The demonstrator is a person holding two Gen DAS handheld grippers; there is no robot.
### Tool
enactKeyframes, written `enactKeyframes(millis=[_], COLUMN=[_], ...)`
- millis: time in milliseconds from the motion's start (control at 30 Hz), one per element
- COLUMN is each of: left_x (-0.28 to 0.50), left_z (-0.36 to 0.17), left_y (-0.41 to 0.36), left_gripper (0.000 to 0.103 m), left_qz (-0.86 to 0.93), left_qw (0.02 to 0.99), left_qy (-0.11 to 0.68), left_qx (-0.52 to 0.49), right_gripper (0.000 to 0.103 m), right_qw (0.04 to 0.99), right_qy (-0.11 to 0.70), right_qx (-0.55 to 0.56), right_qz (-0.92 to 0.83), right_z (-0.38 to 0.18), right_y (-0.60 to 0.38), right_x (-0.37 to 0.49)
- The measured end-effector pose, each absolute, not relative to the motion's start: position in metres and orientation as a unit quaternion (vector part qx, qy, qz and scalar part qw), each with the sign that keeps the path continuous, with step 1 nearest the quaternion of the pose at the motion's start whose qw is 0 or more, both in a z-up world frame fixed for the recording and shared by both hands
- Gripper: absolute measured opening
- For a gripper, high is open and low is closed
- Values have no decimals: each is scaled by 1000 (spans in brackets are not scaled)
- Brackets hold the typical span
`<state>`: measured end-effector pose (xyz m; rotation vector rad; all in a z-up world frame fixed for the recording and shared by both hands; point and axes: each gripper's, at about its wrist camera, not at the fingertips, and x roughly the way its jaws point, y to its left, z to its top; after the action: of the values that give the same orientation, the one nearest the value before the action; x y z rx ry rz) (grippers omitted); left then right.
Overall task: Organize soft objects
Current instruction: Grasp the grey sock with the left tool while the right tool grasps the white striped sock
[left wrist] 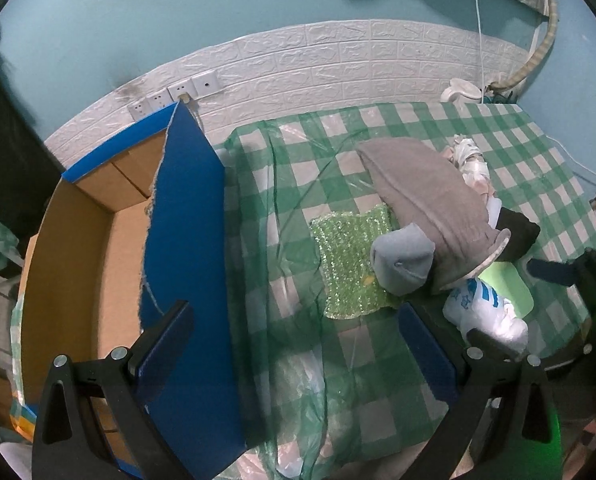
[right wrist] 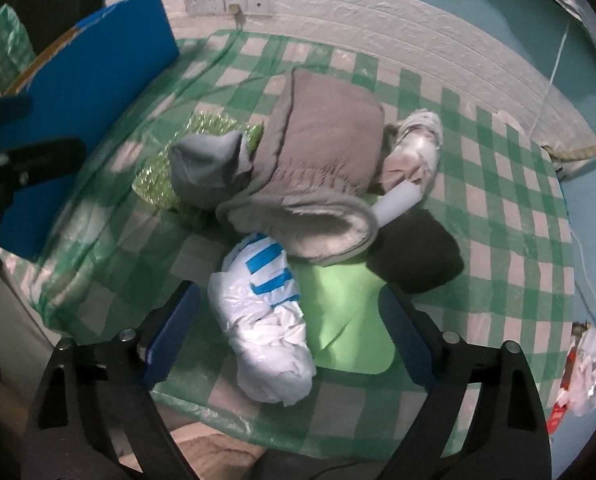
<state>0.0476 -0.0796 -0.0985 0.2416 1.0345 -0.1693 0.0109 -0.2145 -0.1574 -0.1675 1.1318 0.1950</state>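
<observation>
A pile of soft things lies on the green checked tablecloth (right wrist: 498,184): a grey-brown fleece cloth (right wrist: 326,152), a rolled blue-grey sock (right wrist: 205,164), a white and blue plastic bag (right wrist: 269,312), a light green sheet (right wrist: 346,312), a black cloth (right wrist: 418,256) and a green bubble-wrap sheet (left wrist: 350,256). My right gripper (right wrist: 285,332) is open, its fingers on either side of the white bag and green sheet. My left gripper (left wrist: 298,348) is open and empty, between the pile and an open cardboard box (left wrist: 77,264) with a blue flap (left wrist: 185,240).
A white brick-pattern wall panel (left wrist: 338,60) with sockets (left wrist: 177,92) runs behind the table. A crumpled white bundle (right wrist: 414,144) and a white tube (right wrist: 398,200) lie at the pile's far side. Plastic wrappers (right wrist: 586,372) sit off the table's right edge.
</observation>
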Motion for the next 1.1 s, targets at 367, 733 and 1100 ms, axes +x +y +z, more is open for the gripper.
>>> enactKeyframes(millis=[367, 733, 1100], left_x=[54, 61, 75], left_z=[-111, -126, -153], left_y=[-88, -114, -144], left_gripper=[102, 102, 102], left_qz=[-92, -129, -166], left_qw=[853, 849, 834], left_qy=[501, 494, 501], left_qx=[115, 137, 163], right_gripper=[46, 44, 44], right_qw=[823, 837, 846], right_qy=[544, 534, 523], right_qx=[-111, -45, -5], right_qz=[120, 116, 99], right_z=[-171, -148, -139], right_y=[-203, -231, -258], right_x=[8, 19, 26])
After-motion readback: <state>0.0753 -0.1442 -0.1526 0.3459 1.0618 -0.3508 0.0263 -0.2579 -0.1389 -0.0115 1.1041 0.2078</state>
